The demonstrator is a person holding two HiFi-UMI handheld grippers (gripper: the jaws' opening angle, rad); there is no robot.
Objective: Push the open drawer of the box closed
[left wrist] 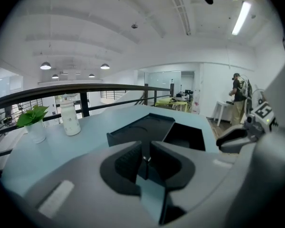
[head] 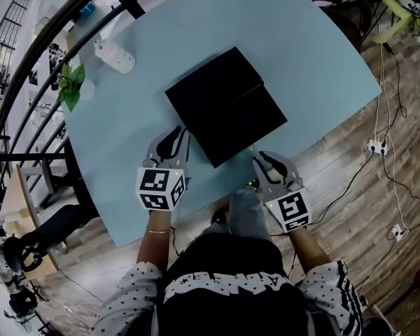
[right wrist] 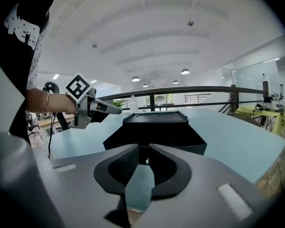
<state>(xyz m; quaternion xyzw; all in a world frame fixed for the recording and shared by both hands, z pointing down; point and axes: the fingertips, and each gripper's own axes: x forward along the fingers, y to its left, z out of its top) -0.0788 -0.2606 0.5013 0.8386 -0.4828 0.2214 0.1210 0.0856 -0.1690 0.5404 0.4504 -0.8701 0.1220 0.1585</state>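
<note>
A black box [head: 211, 82] lies on the light blue table [head: 315, 68], its open drawer [head: 248, 123] pulled out toward the lower right. My left gripper [head: 177, 133] hovers just off the box's near left corner. My right gripper [head: 258, 157] is just off the drawer's near corner. In the left gripper view the box lid [left wrist: 141, 126] is ahead and the drawer's cavity [left wrist: 186, 136] lies to its right. In the right gripper view the drawer front [right wrist: 156, 139] faces me. Both pairs of jaws stand a narrow gap apart with nothing between them.
A white bottle [head: 116, 57] and a small green plant [head: 71, 84] stand at the table's far left by the dark railing [head: 35, 61]. Cables and a power strip [head: 376, 146] lie on the wood floor to the right. A person [left wrist: 238, 95] stands far back.
</note>
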